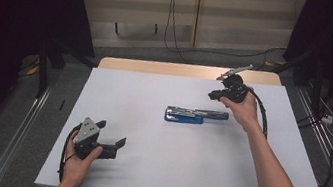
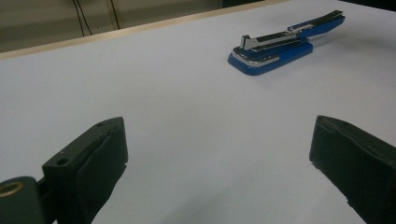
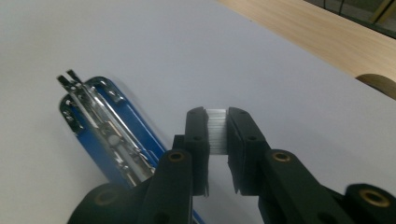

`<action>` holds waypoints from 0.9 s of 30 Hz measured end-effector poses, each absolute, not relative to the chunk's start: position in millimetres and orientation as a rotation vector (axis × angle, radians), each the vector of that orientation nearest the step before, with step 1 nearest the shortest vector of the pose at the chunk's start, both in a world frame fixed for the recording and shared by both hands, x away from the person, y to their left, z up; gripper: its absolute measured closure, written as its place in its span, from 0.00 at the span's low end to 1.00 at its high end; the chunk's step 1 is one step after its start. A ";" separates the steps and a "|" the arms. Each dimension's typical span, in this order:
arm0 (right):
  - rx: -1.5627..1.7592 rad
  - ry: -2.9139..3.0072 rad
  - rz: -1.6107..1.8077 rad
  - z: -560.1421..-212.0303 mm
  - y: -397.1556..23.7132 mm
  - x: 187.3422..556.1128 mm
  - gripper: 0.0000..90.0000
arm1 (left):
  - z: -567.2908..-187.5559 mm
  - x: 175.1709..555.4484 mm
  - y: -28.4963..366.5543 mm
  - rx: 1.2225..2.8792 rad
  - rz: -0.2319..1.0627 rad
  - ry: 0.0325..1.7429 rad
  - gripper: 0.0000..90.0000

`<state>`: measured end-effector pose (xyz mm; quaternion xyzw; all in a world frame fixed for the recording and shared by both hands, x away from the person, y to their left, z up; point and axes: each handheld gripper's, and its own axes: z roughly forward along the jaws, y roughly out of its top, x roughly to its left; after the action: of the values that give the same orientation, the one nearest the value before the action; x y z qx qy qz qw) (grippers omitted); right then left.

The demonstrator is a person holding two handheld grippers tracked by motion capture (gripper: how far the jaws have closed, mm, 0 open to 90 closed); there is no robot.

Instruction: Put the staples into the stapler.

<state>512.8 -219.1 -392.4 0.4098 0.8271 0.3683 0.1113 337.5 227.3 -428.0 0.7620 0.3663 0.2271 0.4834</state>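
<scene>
Blue and shiny, the stapler (image 1: 196,115) lies flat in the middle of the white counter (image 1: 152,172). It is swung wide open, so its silver track faces up. There is one stapler, and it is the only loose big thing on the counter.

The right tool (image 3: 217,135) is nearly closed, and its jaws pinch a small strip of staples (image 3: 216,130). I count one strip. It hangs in the air just beside the open stapler, near the far end of it. In the high view the right tool (image 1: 219,95) is up above the counter, past the stapler's right end.

The left tool (image 2: 219,154) is wide open and holds nothing. It sits low near the front left of the counter, well apart from the stapler, and points toward it.

The staple strip looks thin, light and easy to snap, so I think it needs a soft squeeze on its flat sides. The stapler looks hard and a bit heavy. Its blue base would be a good place to hold it.

There are two tools, one in each hand.
</scene>
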 end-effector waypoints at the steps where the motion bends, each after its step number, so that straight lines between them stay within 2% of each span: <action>1: 1.206 2.432 1.103 -391.9 -217.4 511.8 0.88 | -427.8 337.5 227.8 1.860 0.554 0.889 0.05; 27: 0.966 2.555 1.165 -380.7 -176.4 492.2 0.88 | -427.2 337.3 227.5 1.855 0.551 0.887 0.05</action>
<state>492.2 -176.4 -380.7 0.3240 0.8573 0.3908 0.0858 337.3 227.5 -427.2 0.7620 0.3643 0.2262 0.4853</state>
